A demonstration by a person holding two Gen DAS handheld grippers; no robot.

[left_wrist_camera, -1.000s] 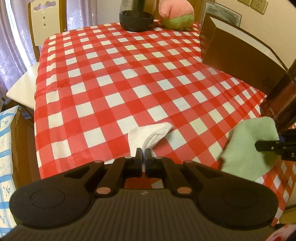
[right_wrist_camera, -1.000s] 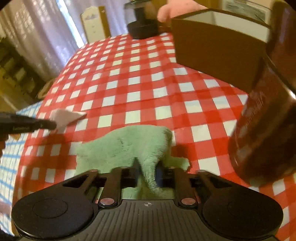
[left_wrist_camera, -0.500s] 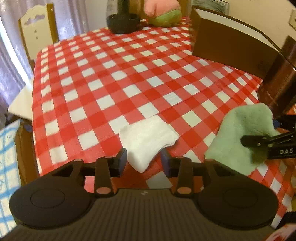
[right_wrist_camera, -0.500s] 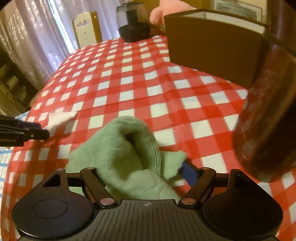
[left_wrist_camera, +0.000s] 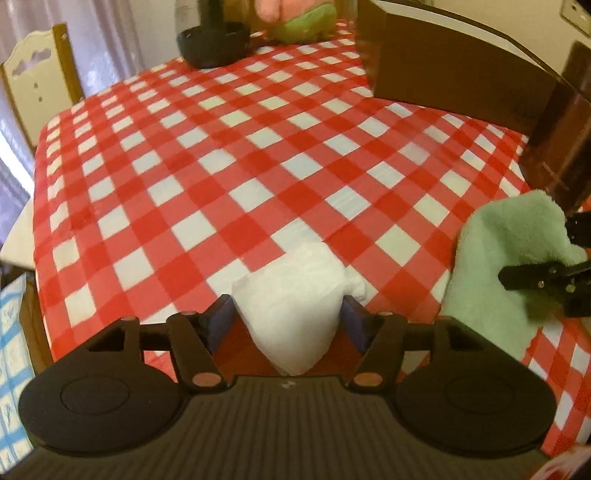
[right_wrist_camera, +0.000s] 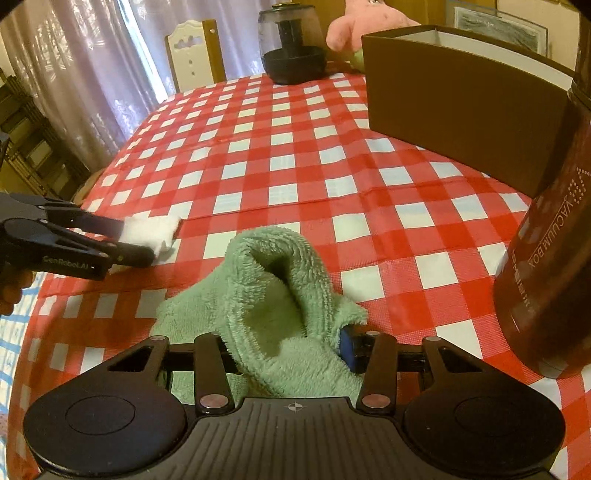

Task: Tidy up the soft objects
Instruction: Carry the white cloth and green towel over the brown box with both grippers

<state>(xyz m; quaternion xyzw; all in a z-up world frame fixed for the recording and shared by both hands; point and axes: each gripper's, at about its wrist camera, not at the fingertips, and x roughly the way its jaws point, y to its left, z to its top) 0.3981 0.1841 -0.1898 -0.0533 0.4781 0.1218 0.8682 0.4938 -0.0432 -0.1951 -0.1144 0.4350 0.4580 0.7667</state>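
Red-and-white checked cloth covers the table (left_wrist_camera: 229, 155), with a pale wooden chair (right_wrist_camera: 192, 55) and lilac curtains behind its far edge. Near the front edge, the left gripper (left_wrist_camera: 288, 321) has its fingers (left_wrist_camera: 221, 322) spread wide on either side of a folded white cloth (left_wrist_camera: 295, 295), which lies on the table between them; the blue pads stand just beside its edges without squeezing it. To its right, the right gripper (right_wrist_camera: 288, 343) is likewise open, its fingers (right_wrist_camera: 349, 347) parted around a fluffy green towel (right_wrist_camera: 280, 295) that is bunched up in a hump on the table. A dark brown canister (right_wrist_camera: 550, 254) stands just right of the towel, and a brown open box (right_wrist_camera: 461, 96) sits behind it. At the far end are a dark glass jar (right_wrist_camera: 291, 44) and a pink-and-green plush toy (left_wrist_camera: 295, 18).
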